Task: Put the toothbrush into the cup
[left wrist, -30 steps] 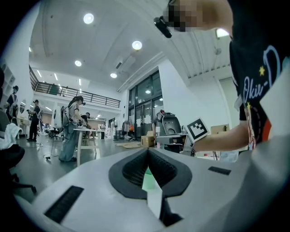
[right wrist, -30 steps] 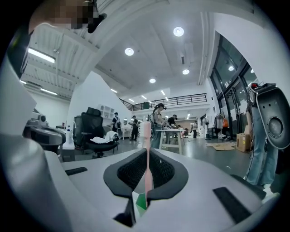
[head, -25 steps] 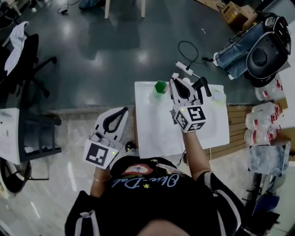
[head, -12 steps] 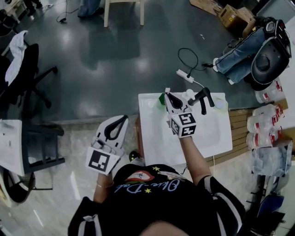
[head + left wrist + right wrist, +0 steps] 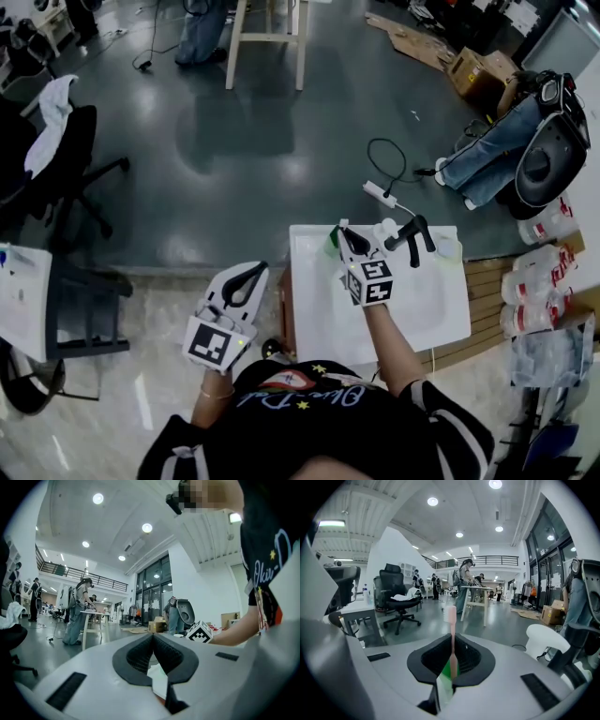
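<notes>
- The slim pink toothbrush [image 5: 450, 617] is gripped low on its handle by the closed jaws of the right gripper [image 5: 453, 644]. It stands upright with its bristle head above the jaw tips.
- In the head view, the right gripper [image 5: 347, 235] is held over the far edge of the white rectangular worktop [image 5: 412, 309]. The toothbrush is too small to be made out there.
- A small green item [image 5: 332, 237] is seen on the worktop just beside the right jaw tips. Through the gap under those jaws it shows as a green patch [image 5: 446, 668] behind the handle. Whether it is the cup cannot be told.
- The toothbrush is clamped in the jaws and is not inside any vessel.
- The jaws of the left gripper [image 5: 153, 639] are closed, tip against tip, with nothing held between them.
- The left gripper [image 5: 248, 279] is held off the worktop's left edge, over the pale floor, well apart from the right gripper.
- A white power strip [image 5: 378, 194] with a black cable lies on the dark floor beyond the worktop.
- A black office chair [image 5: 66, 141] stands on the far left.
</notes>
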A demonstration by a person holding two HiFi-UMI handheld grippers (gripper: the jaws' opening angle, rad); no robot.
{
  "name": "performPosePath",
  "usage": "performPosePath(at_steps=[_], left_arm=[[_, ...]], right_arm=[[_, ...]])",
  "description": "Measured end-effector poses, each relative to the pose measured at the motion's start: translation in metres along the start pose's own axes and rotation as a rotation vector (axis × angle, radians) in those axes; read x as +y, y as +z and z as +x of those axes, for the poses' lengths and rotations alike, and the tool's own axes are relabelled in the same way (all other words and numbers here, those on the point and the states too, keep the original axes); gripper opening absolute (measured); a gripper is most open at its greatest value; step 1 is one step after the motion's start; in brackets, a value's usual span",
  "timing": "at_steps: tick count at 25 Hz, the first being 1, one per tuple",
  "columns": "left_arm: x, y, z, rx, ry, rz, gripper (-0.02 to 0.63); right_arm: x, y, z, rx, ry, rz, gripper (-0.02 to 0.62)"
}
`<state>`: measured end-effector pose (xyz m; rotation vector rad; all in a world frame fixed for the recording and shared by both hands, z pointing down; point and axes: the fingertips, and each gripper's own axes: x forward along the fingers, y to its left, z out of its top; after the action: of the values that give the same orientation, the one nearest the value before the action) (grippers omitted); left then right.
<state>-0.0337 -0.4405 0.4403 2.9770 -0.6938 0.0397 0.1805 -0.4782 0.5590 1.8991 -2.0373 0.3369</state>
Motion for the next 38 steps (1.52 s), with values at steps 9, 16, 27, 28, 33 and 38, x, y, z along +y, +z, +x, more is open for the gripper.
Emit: performPosePath(at_steps=[9, 16, 27, 28, 33, 38], left_arm=[[-0.006, 0.002, -0.021, -0.004, 0.043, 0.013, -0.002], [-0.019, 0.007, -0.034, -0.013, 0.055, 0.017, -0.002], [-0.06, 0.014, -0.024, -0.018, 0.015, 0.035, -0.002], [-0.067, 0.015, -0.022, -0.016, 0.007, 0.043, -0.002], [-0.104, 0.021, -0.014, 0.007, -0.022, 0.066, -0.002], [-0.132, 0.024, -0.005, 0.012, -0.05, 0.073, -0.002]], right_arm=[[0.01, -0.004, -0.004, 0.024, 0.036, 0.001, 0.018], [0.015, 0.006, -0.024, -0.02, 0.033, 0.038, 0.069], [0.019, 0.039, -0.128, -0.215, 0.076, 0.195, 0.012], [0.02, 0.038, -0.136, -0.213, 0.098, 0.208, 0.006], [0.026, 0.033, -0.182, -0.221, 0.171, 0.264, 0.0], [0.032, 0.038, -0.216, -0.272, 0.209, 0.289, 0.0]])
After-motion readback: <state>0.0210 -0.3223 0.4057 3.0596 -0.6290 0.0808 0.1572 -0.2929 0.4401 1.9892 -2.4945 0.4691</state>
